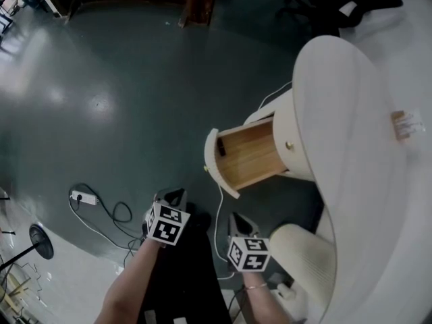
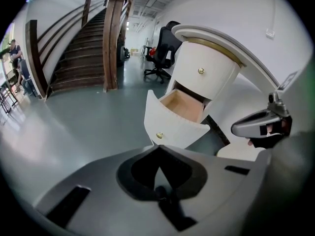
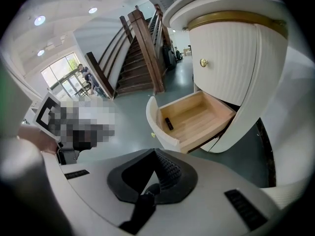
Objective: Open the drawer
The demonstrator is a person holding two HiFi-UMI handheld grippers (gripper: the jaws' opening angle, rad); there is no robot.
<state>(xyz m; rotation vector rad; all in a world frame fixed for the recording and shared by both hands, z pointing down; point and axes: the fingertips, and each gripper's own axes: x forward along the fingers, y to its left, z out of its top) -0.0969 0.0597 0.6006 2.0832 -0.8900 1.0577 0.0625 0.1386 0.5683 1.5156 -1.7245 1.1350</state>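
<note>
Jaws clenched on nothing, on both my left gripper (image 1: pixel 174 196) and my right gripper (image 1: pixel 240 220). Just ahead, untouched, the drawer (image 1: pixel 250 155) stands pulled well out of the round cabinet (image 1: pixel 337 106). I judge the opening done.

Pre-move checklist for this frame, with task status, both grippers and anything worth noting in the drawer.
1. Drawer pulled out, wooden inside showing: ok.
2. Left gripper jaws together, nothing between them: ok.
3. Right gripper jaws together, nothing between them: ok.
4. Both grippers apart from the drawer, neither touching its front or knob: ok.
5. Upper drawer shut: ok.
6. What the small dark item in the drawer is: cannot tell.
</note>
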